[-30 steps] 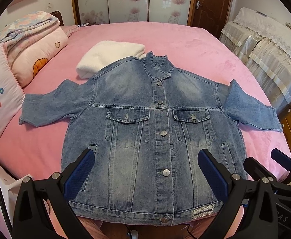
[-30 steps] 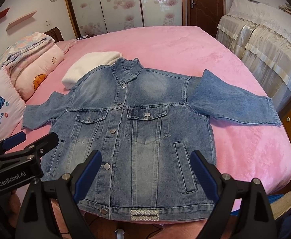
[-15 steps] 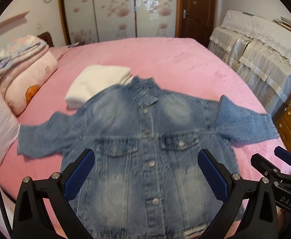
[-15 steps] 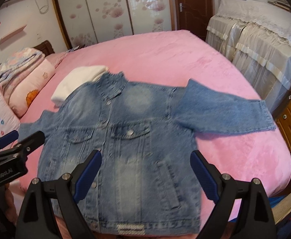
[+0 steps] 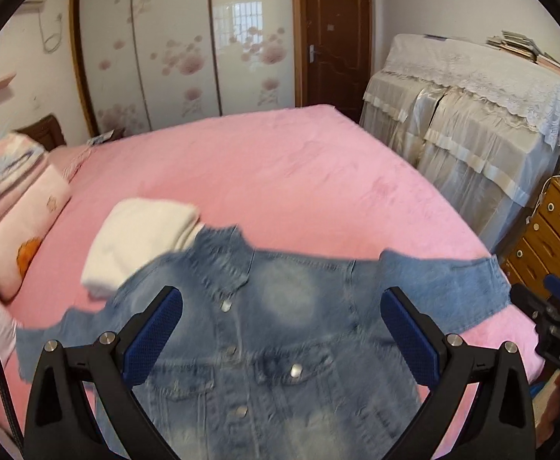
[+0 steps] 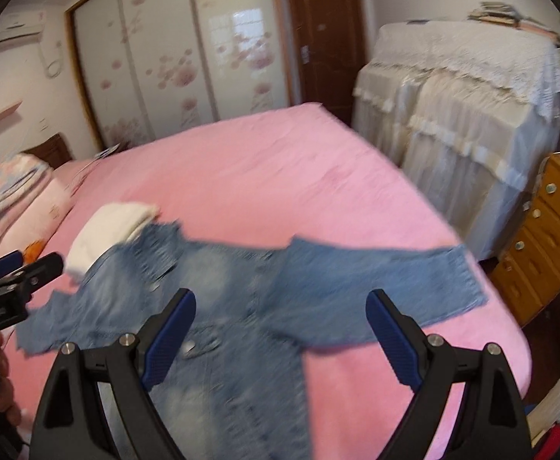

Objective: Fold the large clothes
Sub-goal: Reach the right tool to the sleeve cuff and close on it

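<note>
A denim jacket [image 5: 280, 329] is seen spread face up and buttoned on a pink bed [image 5: 299, 176], its hem toward the near edge and its collar pointing toward the far edge, with one sleeve laid out toward the bed's right edge and the other toward the left. A folded white garment [image 5: 138, 241] is partly overlapped by the jacket's shoulder near the collar; pillows [image 5: 23, 230] are stacked along the bed's left edge.

The left gripper [image 5: 280, 337] and the right gripper [image 6: 280, 337] are both held above the jacket with their blue-padded fingers spread wide and nothing between them. The fabric is blurred in both views, so it cannot be said for certain whether every part lies flat.

Folding appears not yet begun. The risk from here is judged to lie in the first grasp: denim is stiff and heavy, and if only the top layer at a sleeve or shoulder is pinched, the front panel could be pulled away from the back and the fold left crooked. The white garment could also be dragged along if the shoulder over it is lifted carelessly.
</note>
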Action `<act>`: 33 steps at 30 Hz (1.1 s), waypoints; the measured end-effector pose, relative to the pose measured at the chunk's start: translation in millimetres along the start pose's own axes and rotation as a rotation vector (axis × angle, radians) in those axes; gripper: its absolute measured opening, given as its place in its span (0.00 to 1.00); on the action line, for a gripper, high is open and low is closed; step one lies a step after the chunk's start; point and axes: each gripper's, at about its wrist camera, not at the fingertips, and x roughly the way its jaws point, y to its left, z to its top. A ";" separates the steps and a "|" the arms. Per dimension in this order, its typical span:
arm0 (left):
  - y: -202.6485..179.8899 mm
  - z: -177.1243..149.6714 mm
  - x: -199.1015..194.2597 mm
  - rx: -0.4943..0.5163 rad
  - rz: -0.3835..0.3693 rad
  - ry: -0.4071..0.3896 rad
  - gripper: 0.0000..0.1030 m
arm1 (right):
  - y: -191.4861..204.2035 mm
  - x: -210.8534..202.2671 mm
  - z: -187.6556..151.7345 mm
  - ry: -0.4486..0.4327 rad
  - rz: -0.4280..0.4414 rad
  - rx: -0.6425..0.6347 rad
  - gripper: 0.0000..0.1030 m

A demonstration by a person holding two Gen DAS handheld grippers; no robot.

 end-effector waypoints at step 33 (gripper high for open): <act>-145.5 -28.2 233.9 0.103 -0.027 0.192 0.99 | -345.2 224.1 -75.4 0.334 -0.277 0.721 0.78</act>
